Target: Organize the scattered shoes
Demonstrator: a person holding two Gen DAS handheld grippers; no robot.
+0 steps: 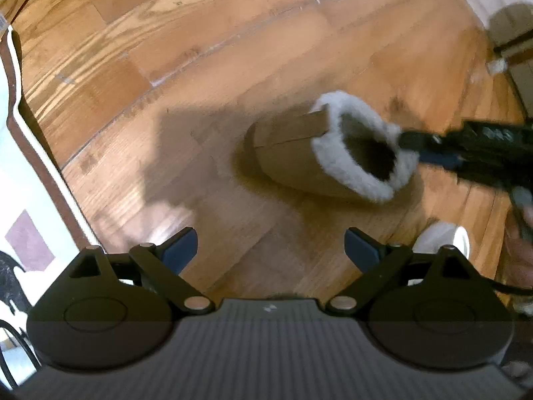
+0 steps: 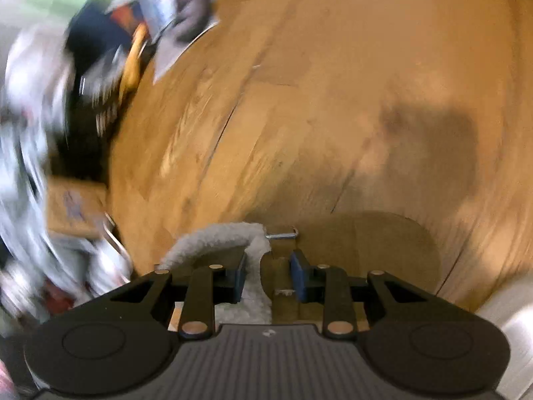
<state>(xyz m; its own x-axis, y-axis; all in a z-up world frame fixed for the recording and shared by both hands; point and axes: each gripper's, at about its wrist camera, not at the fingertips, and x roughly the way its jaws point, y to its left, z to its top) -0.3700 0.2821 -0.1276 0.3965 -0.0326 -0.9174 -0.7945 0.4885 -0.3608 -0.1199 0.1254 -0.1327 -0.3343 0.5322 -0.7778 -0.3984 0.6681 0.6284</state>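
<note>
A tan slipper (image 1: 293, 160) with a white fleece collar (image 1: 353, 180) lies on its side on the wood floor, right of centre in the left wrist view. My right gripper (image 1: 409, 148) comes in from the right edge and is at the collar's rim. In the right wrist view the right gripper (image 2: 268, 278) is shut on the slipper's wall, fleece (image 2: 206, 236) on one side and tan suede (image 2: 366, 250) on the other. My left gripper (image 1: 269, 250) stands open over bare floor, nearer than the slipper, with nothing between its fingers.
A white mat with a brown border (image 1: 13, 153) runs along the left edge. A white rounded object (image 1: 443, 236) sits by the left gripper's right finger. Cardboard boxes (image 1: 513, 33) stand at the far right. Blurred clutter (image 2: 83, 100) fills the left of the right wrist view.
</note>
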